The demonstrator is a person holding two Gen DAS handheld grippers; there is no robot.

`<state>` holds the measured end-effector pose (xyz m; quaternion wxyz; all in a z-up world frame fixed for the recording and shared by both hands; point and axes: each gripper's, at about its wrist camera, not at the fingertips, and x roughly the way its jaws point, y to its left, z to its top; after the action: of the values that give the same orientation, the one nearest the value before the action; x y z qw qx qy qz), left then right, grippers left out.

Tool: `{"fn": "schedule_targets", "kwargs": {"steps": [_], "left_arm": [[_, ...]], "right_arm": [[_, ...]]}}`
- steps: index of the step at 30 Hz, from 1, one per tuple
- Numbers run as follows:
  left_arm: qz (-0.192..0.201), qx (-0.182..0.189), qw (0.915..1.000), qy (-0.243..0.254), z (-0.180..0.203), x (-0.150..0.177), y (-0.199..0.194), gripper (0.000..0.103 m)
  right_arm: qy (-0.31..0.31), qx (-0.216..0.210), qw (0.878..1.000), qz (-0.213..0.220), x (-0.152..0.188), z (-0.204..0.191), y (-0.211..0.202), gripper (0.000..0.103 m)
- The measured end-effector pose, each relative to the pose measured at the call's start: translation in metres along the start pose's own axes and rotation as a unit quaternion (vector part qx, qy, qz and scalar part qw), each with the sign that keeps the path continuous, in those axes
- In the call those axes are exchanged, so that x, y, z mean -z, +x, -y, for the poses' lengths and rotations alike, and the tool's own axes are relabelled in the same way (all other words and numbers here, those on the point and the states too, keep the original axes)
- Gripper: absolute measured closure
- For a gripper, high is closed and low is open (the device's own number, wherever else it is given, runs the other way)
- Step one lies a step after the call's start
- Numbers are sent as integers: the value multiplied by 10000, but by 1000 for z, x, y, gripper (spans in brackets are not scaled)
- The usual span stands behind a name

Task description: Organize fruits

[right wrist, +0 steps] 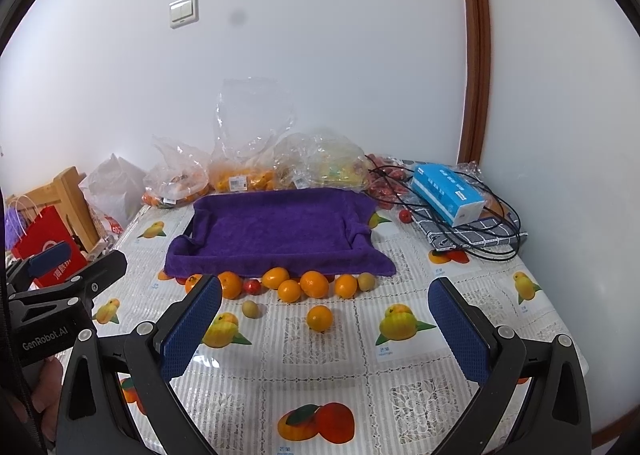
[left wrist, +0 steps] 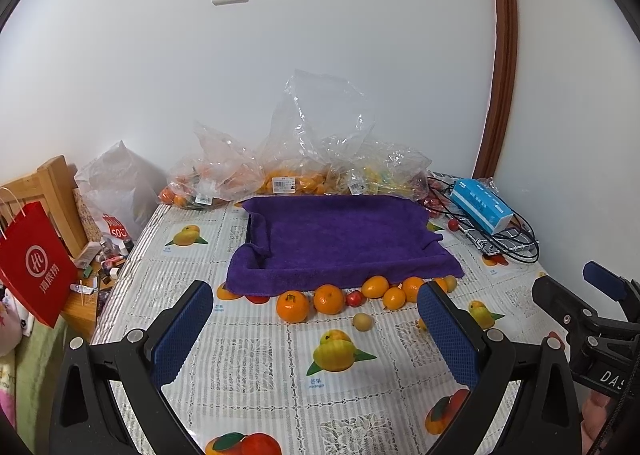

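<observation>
Both the left gripper (left wrist: pixel 316 319) and right gripper (right wrist: pixel 325 309) hang wide open, empty, above the table (right wrist: pixel 460 335). Oranges (right wrist: pixel 314 284) (plus smaller fruits) line the purple towel-lined tray's (right wrist: pixel 276 231) near edge, one orange (right wrist: pixel 319 318) apart.

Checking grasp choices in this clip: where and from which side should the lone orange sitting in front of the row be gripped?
Grip the lone orange across its widest middle, coming in from the near side with the open right gripper. It is round and stands apart from the row by the purple towel, so both its flanks look free for the fingers.
</observation>
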<state>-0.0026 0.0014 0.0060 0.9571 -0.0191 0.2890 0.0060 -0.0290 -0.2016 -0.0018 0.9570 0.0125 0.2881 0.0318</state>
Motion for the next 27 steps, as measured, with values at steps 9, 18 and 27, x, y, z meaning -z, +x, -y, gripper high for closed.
{"fn": "schedule_targets", "kwargs": {"steps": [9,18,27], "left_arm": [[7,-16,10000,39,2,1,5,0],[-187,-34,9998,-16,-3,5,29,1],[-553,-74,9984,-108,-12,20,72,1]], "right_arm": [[1,-4,10000,3,0,3,5,1],[-60,93,9998,-148,3,7,27,0],[-58,477,9978,-465,18,20,72,0]]}}
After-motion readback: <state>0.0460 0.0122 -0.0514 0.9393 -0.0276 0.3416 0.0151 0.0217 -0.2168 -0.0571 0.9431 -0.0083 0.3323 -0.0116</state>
